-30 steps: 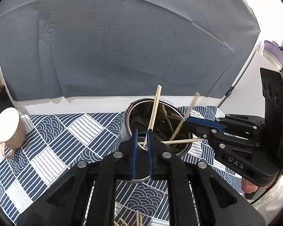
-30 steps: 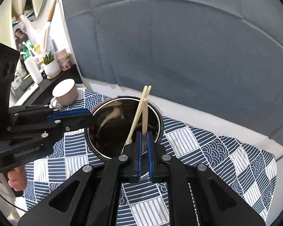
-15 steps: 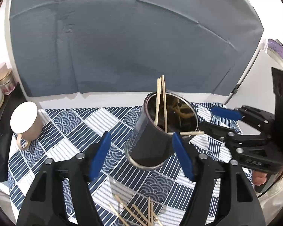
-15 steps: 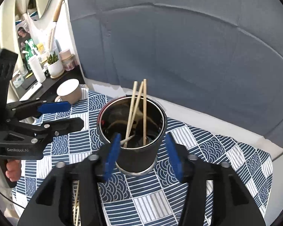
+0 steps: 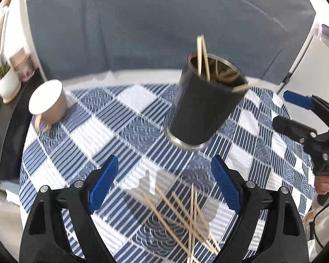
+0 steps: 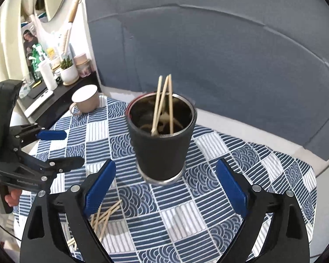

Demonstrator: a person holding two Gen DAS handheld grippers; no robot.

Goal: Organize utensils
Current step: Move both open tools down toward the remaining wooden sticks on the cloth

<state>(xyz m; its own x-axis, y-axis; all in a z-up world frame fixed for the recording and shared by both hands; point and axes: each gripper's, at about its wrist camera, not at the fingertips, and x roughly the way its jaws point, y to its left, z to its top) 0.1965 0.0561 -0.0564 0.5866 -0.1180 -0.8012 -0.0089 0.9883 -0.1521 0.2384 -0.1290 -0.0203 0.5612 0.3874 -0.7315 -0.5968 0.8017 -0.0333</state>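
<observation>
We see both tongs, left (image 5: 164,184) and right (image 6: 166,186), just opening wide, nothing between them; chopsticks (image 6: 162,103) stand in the cup (image 6: 162,146) mid-frame, more sticks (image 5: 186,214) lie at bottom.

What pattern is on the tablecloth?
Blue and white patchwork of stripes and wave scales on the tablecloth, clearest in the right wrist view.

Both claws are built from matte black plastic arms with triangular cutouts, dotted with silver screws, and tipped with ribbed blue pads (image 5: 103,184). White lettering is printed on the side of the left claw (image 6: 52,146) and the right claw (image 5: 296,114). A thin black cable is seen trailing below the right one
</observation>
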